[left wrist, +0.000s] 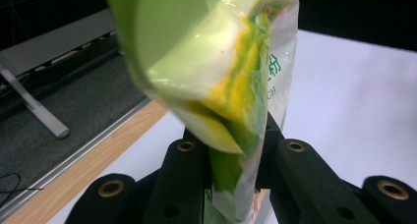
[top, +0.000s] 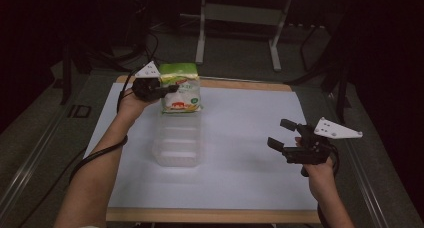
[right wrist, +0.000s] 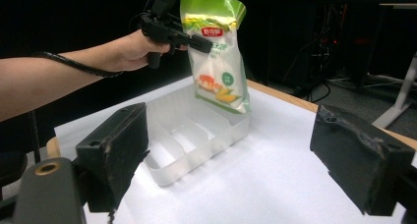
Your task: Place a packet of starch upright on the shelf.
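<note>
Your left tongs (top: 172, 89) pinched the soft, crinkly pouch (top: 181, 88) near its green top seal, hanging it over the clear divided tray (top: 177, 145) at 12 o'clock on the bench (top: 250, 138). It looked light, probably slippery; grip the seal. Your right tongs (top: 280, 134) hung spread wide and empty at 3 o'clock.

Green-and-white pouch (top: 181, 88) with yellow corn print, translucent white tray (top: 177, 140), black claws

Green-white pouch (right wrist: 219, 57) upright, hanging over clear divided tray (right wrist: 194, 135)
</note>
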